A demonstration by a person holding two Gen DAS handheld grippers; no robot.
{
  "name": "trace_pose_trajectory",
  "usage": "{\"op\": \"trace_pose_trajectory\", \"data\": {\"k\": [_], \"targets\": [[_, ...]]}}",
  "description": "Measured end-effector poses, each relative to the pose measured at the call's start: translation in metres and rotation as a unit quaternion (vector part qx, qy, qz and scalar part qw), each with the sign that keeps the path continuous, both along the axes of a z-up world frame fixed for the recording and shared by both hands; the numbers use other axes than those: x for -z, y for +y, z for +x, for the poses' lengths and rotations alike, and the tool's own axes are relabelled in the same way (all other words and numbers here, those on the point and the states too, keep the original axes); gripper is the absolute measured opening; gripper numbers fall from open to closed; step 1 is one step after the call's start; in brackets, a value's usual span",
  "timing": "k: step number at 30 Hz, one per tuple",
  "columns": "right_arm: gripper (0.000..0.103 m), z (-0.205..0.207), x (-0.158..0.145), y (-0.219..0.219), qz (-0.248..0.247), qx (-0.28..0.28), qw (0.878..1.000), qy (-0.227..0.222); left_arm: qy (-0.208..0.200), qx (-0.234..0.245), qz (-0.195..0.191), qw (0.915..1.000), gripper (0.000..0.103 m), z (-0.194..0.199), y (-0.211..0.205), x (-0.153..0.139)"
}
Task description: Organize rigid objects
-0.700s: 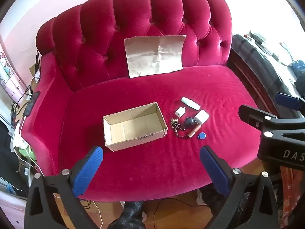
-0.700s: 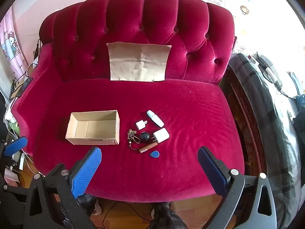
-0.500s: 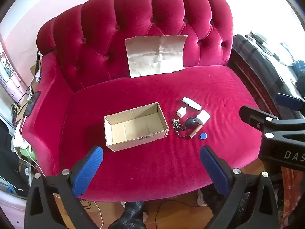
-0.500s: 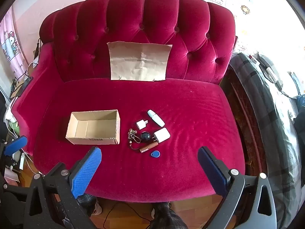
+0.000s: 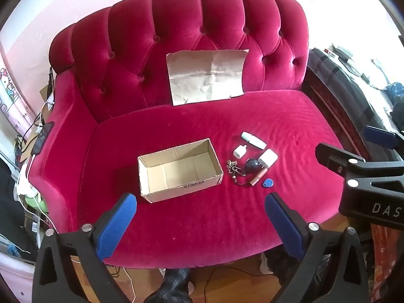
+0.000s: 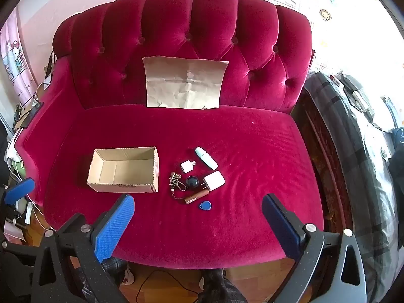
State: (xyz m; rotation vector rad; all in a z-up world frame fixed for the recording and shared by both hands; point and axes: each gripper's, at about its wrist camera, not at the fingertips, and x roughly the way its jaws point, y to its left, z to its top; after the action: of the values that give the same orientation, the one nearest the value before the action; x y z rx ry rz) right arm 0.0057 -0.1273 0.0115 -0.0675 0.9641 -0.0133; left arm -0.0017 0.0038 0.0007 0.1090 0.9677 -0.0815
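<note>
Two tools, left tool [image 5: 200, 208] and right tool [image 6: 198, 208], stay wide open and empty before the sofa's [image 6: 252, 151] front edge; nothing moved, so we've boxed nothing in the cardboard box [image 6: 123, 169].

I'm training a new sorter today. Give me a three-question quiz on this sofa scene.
1. True or false: the cardboard box already holds an item.
2. Which small item lies nearest the sofa's front edge? A) blue key fob B) small white plug C) white tube
3. Fill in: both the left tool and the right tool are ____.

Key: 1 false; 2 A; 3 open.
</note>
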Motion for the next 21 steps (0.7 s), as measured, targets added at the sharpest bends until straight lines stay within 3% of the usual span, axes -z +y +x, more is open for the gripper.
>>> {"op": "trace_pose_trajectory", "data": {"k": [21], "targets": [[0.103, 0.0016, 0.0001, 0.0003, -0.002, -0.001, 1.0, 0.0, 0.002, -0.001, 0.002, 1.0, 0.103, 0.002, -0.0008, -0.0006]]}}
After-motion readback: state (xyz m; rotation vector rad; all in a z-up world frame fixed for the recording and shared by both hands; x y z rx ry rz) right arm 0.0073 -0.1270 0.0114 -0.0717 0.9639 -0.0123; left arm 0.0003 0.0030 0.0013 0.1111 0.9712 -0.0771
